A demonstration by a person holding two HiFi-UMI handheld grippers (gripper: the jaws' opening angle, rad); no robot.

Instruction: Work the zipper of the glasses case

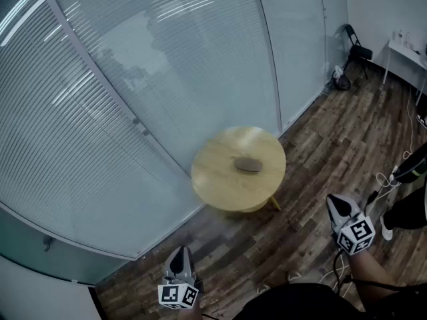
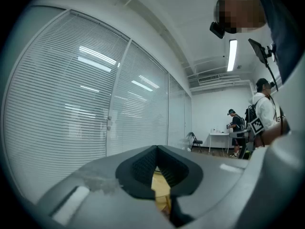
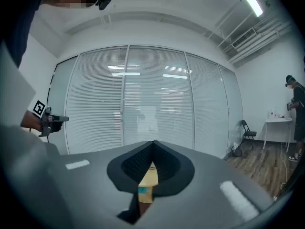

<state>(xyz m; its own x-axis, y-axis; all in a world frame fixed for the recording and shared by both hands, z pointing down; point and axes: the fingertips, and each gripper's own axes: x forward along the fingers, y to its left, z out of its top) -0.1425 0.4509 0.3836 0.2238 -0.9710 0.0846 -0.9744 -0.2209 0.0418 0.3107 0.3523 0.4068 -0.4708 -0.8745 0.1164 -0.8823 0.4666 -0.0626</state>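
Round wood table point(image 1: 220, 182) at 12, glass wall point(image 1: 133, 112) w/ blinds behind, open plank floor point(image 1: 320, 145) at 3, glasses case point(image 1: 248, 164) near tabletop ctr, left gripper point(image 1: 179, 259) at 7 & right gripper point(image 1: 335, 205) at 4 both clenched, empty.

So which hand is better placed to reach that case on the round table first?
Right, slightly, as a judgement: the right tongs sit nearer the glasses case on the round table than the left tongs. Both are shut, empty and short of the table.
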